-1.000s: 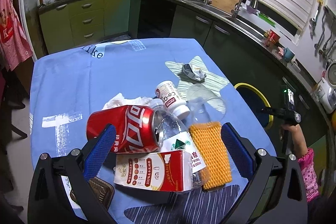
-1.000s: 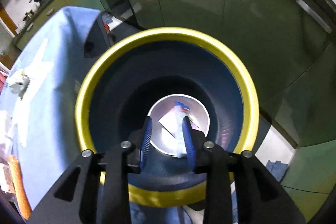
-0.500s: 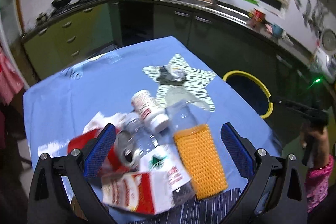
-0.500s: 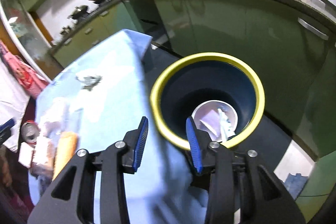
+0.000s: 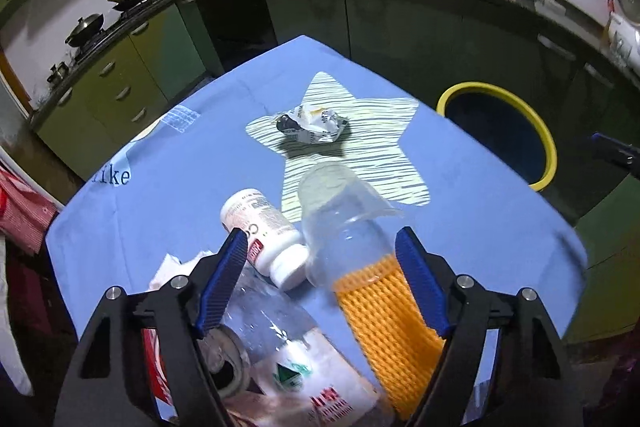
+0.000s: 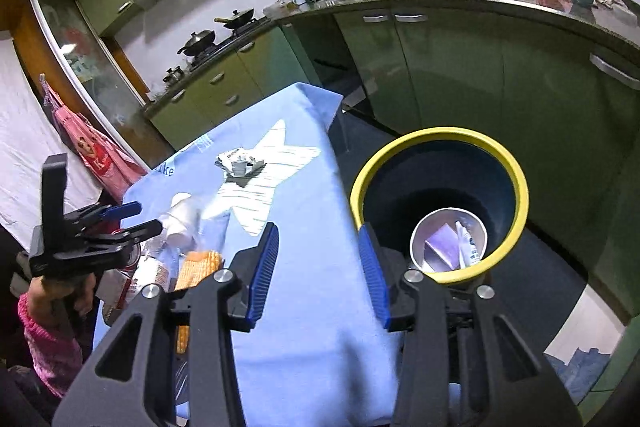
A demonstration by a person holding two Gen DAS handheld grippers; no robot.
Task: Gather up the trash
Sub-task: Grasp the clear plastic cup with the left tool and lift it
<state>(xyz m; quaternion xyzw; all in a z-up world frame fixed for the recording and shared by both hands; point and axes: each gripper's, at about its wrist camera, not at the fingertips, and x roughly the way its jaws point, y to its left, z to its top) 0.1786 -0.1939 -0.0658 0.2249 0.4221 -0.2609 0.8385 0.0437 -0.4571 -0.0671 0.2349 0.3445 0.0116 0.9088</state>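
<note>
A pile of trash lies on the blue tablecloth (image 5: 460,195). My left gripper (image 5: 320,247) hangs over it, its jaws closing. A white pill bottle (image 5: 264,227) and a clear cup (image 5: 340,203) in an orange foam net (image 5: 384,315) lie between the fingers, and no pad presses on them. A clear plastic bottle (image 5: 272,323), a red can (image 5: 154,367) and a tissue (image 5: 172,267) lie beneath. A crumpled wrapper (image 5: 314,121) sits apart on the star print. My right gripper (image 6: 318,231) is empty and opening, beside the yellow-rimmed bin (image 6: 440,137).
The bin stands on the floor off the table's right edge and holds a white bowl (image 6: 448,239) with scraps. Green cabinets (image 6: 460,75) and a counter with a sink curve behind. A red apron (image 6: 96,151) hangs at the left. A pink-sleeved hand (image 6: 52,327) holds the left gripper (image 6: 140,217).
My left gripper moved forward over the pile and its jaws narrowed around the cup and pill bottle. My right gripper rose out of the bin, left its scrap in the bowl and widened.
</note>
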